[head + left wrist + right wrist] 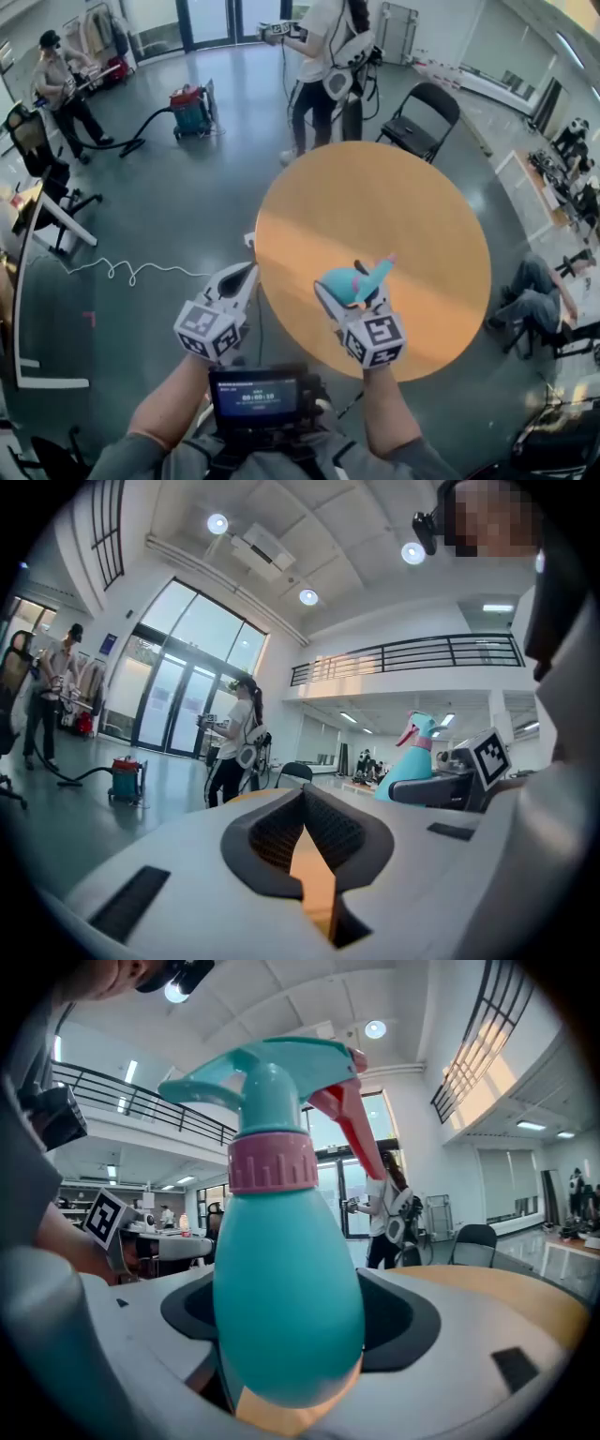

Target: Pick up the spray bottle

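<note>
A teal spray bottle (352,282) with a pink collar and a red trigger is held upright in my right gripper (339,298), lifted clear of the round orange table (375,216). In the right gripper view the bottle (286,1279) fills the middle, the jaws clamped on its belly. My left gripper (241,277) hovers at the table's left edge, shut with nothing in it. In the left gripper view the jaws (305,841) meet in front of the table, and the bottle (412,752) shows at the right in the other gripper.
A person (323,66) with gripper gear stands beyond the table, next to a black folding chair (422,117). Another person (61,89) vacuums at far left beside a red and teal vacuum (190,109). A white cable (131,272) lies on the floor.
</note>
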### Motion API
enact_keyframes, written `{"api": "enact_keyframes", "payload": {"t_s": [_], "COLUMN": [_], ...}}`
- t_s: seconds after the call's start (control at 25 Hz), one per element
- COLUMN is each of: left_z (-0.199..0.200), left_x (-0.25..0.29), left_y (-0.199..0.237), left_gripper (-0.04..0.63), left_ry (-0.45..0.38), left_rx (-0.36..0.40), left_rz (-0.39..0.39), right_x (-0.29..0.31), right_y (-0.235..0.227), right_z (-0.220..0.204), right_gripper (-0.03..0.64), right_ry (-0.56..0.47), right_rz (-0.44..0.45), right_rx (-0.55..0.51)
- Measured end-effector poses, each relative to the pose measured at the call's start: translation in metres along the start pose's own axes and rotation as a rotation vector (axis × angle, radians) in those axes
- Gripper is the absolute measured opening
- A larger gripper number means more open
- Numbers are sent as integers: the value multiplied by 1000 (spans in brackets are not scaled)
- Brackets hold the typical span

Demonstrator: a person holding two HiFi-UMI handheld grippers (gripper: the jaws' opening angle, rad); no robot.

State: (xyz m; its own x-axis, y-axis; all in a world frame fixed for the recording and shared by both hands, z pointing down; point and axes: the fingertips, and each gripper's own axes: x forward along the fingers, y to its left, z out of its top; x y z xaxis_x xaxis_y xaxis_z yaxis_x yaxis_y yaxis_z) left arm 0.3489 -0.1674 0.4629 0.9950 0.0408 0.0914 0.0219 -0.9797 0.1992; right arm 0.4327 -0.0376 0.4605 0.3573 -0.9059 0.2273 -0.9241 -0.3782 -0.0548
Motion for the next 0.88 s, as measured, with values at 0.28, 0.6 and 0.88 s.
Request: {"api": "enact_keyframes", "payload": {"t_s": [0.28, 0.6, 0.88], "left_z": [24, 37, 8], "left_x": [-107, -294, -426], "left_y": [48, 84, 80], "left_gripper": [2, 2, 2], "left_ry": [-92, -182, -245], "left_rx": [-44, -40, -104], "left_rz": [280, 641, 943], "right_x": [62, 105, 92], "right_y": [102, 277, 420], "right_z": [38, 40, 45], "right_gripper": [416, 416, 416], "right_ry": [-13, -14, -29], "right_rz": [329, 711, 1031], "right_rx": [-82, -175, -219]}}
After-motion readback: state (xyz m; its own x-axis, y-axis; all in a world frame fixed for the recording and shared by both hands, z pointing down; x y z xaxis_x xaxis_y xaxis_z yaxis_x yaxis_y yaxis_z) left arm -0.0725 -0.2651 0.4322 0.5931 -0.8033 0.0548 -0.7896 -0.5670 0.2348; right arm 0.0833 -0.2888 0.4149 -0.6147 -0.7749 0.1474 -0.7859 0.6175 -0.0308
